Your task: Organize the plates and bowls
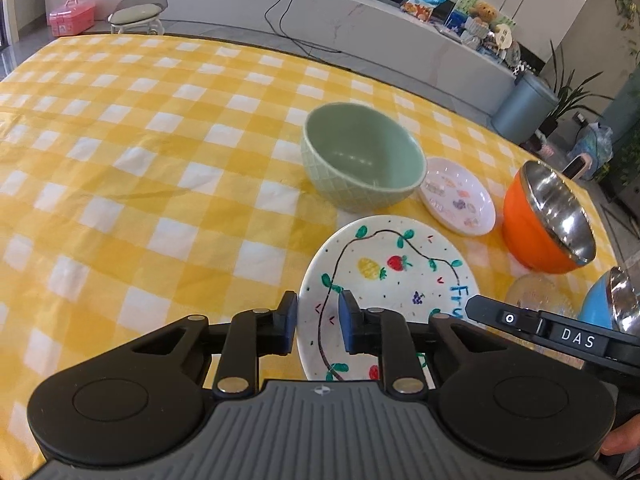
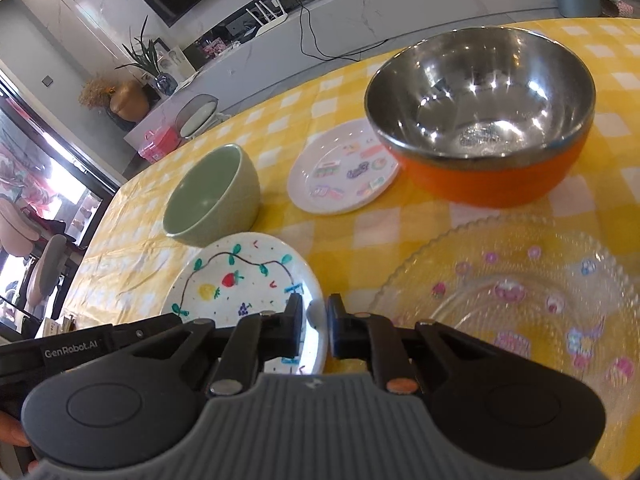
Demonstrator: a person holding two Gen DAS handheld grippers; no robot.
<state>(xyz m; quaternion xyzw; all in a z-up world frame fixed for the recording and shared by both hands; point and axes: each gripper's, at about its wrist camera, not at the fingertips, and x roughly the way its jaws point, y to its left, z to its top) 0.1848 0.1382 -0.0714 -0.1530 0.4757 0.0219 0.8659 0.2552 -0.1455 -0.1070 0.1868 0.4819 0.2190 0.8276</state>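
Left wrist view: my left gripper has its fingers apart with a small gap, nothing between them, hanging over the near left edge of the fruit plate. So the painted plate sits right under and just ahead of those tips, mostly off to their right. Past it is the green bowl, tipped a bit toward me, with the small sticker plate just beside it on the right. Further right is the orange bowl with its steel inside, then a blue bowl at the edge, partly hidden by my other gripper's body. All of it is on the yellow checked surface.

Right wrist view is much the same story: my right gripper has its fingers slightly apart and empty, over the right rim of the fruit plate. The glass plate with pink prints lies just to the right of the tips, close and blurry. Orange bowl is beyond that, sticker plate is touching or nearly touching its left side, can't tell which, and green bowl is farther left, just behind the fruit plate.
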